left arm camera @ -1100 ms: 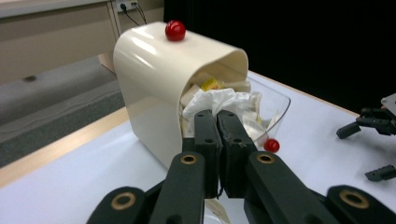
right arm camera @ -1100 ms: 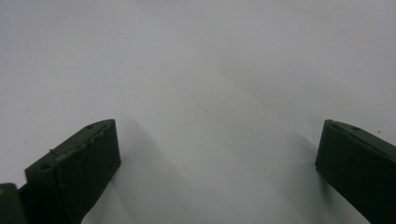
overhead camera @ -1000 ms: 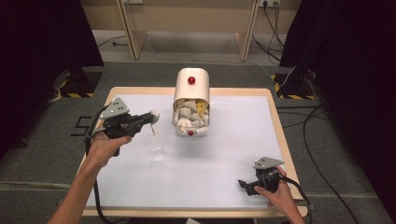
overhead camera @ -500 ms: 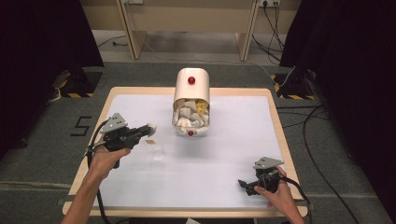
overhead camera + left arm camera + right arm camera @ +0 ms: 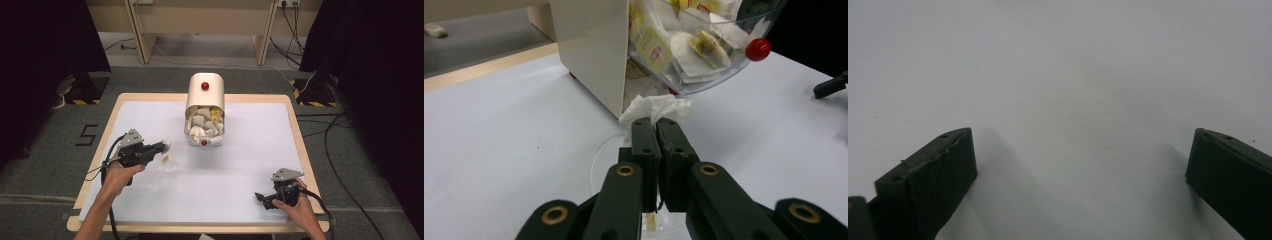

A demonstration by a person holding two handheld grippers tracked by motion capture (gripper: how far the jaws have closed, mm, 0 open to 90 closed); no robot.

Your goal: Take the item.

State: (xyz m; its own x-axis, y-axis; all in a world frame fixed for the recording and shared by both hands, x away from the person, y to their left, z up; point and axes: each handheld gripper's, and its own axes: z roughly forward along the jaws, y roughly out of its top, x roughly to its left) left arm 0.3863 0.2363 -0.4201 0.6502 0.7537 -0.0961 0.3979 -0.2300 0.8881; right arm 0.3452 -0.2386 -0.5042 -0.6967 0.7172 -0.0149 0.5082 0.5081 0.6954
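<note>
My left gripper [image 5: 161, 147] [image 5: 656, 126] is shut on a white tea bag [image 5: 165, 145] [image 5: 657, 106], pinched between the tips. It hangs just over a clear glass cup [image 5: 170, 165] [image 5: 600, 156], and the bag's yellow tag [image 5: 165, 159] dangles at the rim. Behind stands a cream dispenser [image 5: 205, 91] [image 5: 591, 45] whose clear drawer [image 5: 204, 129] [image 5: 704, 55], with a red knob [image 5: 758, 49], is full of tea bags. My right gripper [image 5: 261, 196] [image 5: 1080, 160] rests open on the white table near the front right, nothing between its jaws.
A white mat [image 5: 250, 160] covers the wooden table [image 5: 295, 125]. Cables trail over the grey floor [image 5: 340, 130] to the right, and black curtains hang on both sides.
My left gripper has come down and toward the person with the tea bag, from beside the dispenser to just over the clear cup. The right gripper has stayed put.
</note>
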